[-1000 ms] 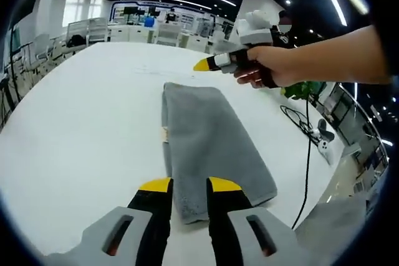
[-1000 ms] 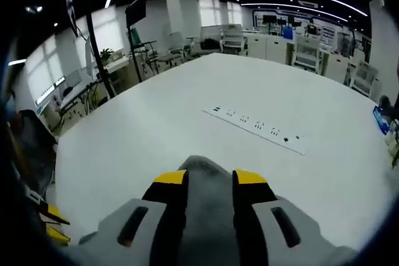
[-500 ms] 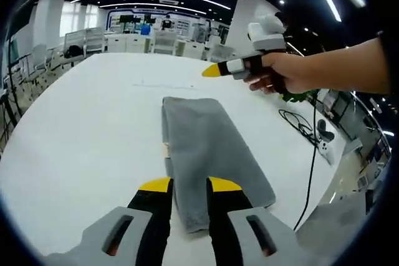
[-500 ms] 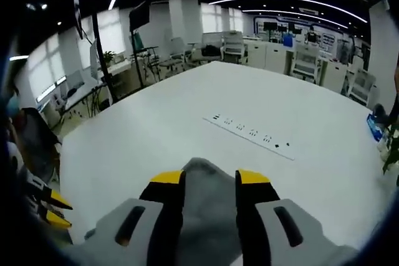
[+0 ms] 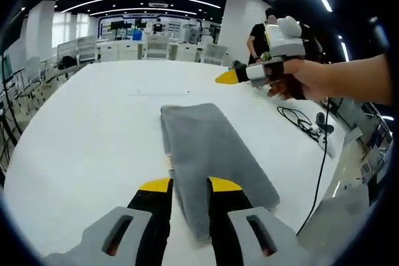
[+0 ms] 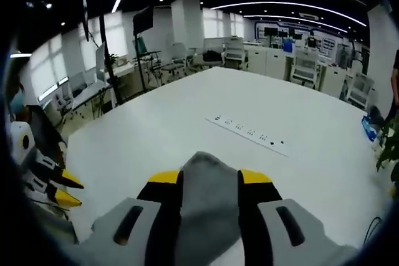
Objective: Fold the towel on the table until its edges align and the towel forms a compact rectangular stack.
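One large white table [image 5: 75,147] spans the lower two thirds of the left gripper view and the centre of the right gripper view; its surface is matt and plain. One grey terry towel [image 5: 212,154], folded into a long narrow strip, lies on it; in the left gripper view it runs from frame centre down to the bottom centre, its lower end passing between the jaws; in the right gripper view the towel shows at bottom centre, again between the jaws, with one rounded end towards the table's middle.

Two grippers are counted. The left gripper [image 5: 189,185], grey with yellow-tipped black jaws, sits at bottom centre of its view; jaws apart, towel lying in the gap, not pinched as far as can be seen. The right gripper [image 6: 210,179], same build, stands likewise at bottom centre of its view, jaws apart over the towel.

The left gripper view alone shows a person's hand [image 5: 299,79] at upper right holding the right gripper above the table, one black cable [image 5: 318,166] at the right edge, and a standing person in black [image 5: 257,35]. The right gripper view alone shows one row of flush sockets [image 6: 249,135] set in the tabletop at centre, and the left gripper's yellow tips at the lower left edge.
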`<state>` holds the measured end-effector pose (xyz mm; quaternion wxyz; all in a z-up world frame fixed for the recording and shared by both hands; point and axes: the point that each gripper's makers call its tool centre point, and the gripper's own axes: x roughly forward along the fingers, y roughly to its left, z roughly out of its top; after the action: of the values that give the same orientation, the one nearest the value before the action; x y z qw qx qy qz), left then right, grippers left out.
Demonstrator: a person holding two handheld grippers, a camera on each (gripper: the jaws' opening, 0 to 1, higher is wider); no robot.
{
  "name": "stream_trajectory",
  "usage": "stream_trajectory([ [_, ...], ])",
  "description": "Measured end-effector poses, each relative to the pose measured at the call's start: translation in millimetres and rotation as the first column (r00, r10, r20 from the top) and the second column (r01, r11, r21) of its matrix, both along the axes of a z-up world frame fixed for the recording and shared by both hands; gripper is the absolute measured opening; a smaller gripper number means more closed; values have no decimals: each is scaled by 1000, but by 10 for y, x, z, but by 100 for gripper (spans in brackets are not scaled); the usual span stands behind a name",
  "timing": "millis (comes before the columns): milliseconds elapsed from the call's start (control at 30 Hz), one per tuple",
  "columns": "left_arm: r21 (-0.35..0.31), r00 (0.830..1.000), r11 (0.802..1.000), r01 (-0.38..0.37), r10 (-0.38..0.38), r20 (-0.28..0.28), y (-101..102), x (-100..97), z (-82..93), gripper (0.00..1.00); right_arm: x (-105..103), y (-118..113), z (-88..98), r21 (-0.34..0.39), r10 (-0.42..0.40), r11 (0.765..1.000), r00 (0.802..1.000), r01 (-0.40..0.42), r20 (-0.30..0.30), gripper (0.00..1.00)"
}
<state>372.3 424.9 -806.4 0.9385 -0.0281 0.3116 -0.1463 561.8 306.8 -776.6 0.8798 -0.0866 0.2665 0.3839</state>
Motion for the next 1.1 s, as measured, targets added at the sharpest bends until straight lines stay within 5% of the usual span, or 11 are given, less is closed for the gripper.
stream_trajectory([
  [633,46,994,993,106,-106,18,12,255,26,23,-457,-312,123,50,-19,999,1000,19,3,41],
  [900,78,989,986,144,-147,29,13,386,55,23,-677,-353,135,8,25,1000,999,-25,33,47],
  [1100,85,985,983,162,-166,36,-33,477,85,23,-795,-411,136,74,-28,997,1000,28,-12,54],
])
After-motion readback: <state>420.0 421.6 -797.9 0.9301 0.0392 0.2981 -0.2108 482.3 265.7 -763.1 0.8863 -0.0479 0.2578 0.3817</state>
